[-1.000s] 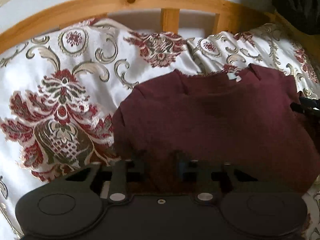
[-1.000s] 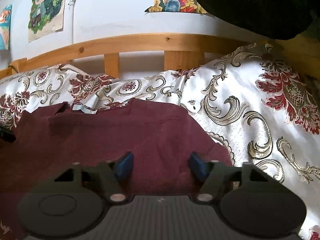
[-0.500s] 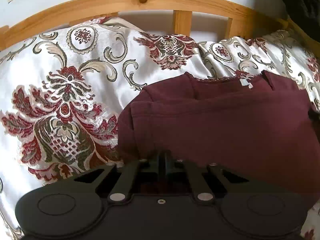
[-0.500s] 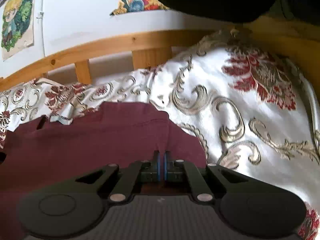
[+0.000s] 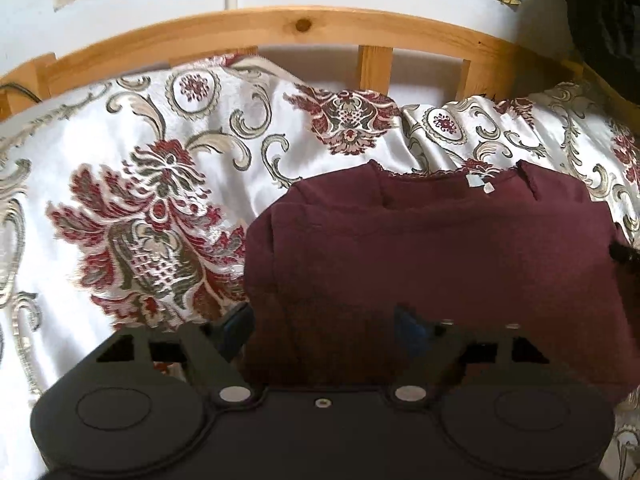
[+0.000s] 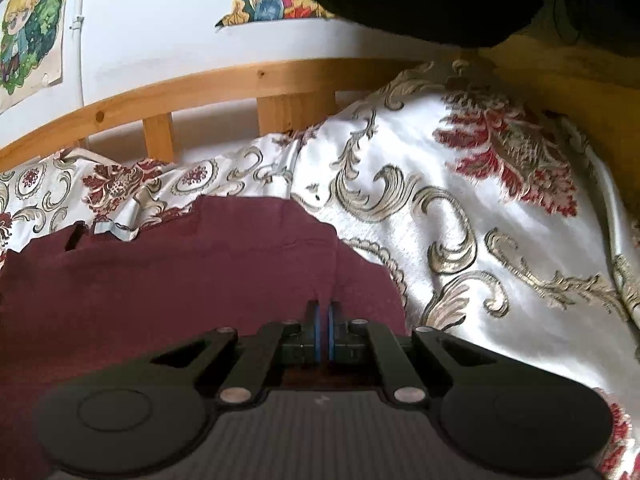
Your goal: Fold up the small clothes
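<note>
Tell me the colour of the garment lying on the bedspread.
Dark maroon garment, plainest in the left wrist view.

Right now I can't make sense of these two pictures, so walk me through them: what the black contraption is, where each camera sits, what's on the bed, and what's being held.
There is no robot here. A person holds a two-finger gripper in each hand, and each gripper carries a wide-angle camera looking forward along its fingers. The black shape along the bottom of each picture is the gripper's own body.

One picture comes from the left gripper, the other from the right gripper.

On the bed lies a patterned bedspread, white with red and gold flowers. On it lies a maroon shirt. Behind is a wooden bed rail and a wall with posters.

The left gripper is open and holds nothing; its fingers straddle the shirt's near left edge. The right gripper is shut, pinching the shirt's near right edge.
</note>
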The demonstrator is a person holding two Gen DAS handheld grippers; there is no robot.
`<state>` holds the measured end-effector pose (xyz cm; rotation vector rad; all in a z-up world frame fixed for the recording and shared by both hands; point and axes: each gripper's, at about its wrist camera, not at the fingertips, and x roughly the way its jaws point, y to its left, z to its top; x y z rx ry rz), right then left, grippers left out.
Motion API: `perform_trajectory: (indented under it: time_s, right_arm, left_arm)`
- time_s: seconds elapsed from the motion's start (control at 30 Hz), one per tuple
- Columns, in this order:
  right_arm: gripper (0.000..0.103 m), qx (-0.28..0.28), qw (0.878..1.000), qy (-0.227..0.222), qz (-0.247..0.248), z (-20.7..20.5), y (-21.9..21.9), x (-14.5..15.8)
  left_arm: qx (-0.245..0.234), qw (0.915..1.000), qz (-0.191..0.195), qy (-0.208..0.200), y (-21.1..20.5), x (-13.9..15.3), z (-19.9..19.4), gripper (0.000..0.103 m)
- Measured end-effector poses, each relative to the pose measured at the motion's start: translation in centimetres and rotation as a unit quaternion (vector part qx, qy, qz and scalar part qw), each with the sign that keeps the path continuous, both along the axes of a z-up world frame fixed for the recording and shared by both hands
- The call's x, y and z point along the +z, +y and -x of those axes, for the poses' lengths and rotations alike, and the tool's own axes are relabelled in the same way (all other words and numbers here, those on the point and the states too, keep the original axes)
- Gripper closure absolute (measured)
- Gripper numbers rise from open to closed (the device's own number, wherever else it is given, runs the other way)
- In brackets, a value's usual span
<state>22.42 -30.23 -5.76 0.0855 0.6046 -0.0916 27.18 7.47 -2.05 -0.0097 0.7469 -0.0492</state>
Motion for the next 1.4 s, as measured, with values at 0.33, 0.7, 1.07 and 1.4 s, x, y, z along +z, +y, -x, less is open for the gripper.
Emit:
perform_trajectory:
  time_s: [0.33,0.7,1.07,1.4]
  right_arm:
    - [0.099,-0.002,1.0,0.007,0.012,1.4,0.1,0.5]
    - [0.088,-0.009,1.0,0.021,0.009,1.4,0.1,0.5]
    - [0.009,-0.009,1.0,-0.002,0.017,2.4,1.0,1.7]
    - [0.0,0.1,0.994,-0.036,0.037,3.8,6.5,2.5]
  left_arm:
    - [0.013,0.9998,-0.004,0.016,1.6,-0.1,2.5,0.012]
    - [0.054,0.9967,0.023,0.056,2.9,-0.9,2.5,0.008]
    - [0.072,0.9939,0.032,0.077,3.4,-1.1,2.0,0.001]
    - [0.099,0.9882,0.069,0.094,4.7,-3.4,2.8,0.001]
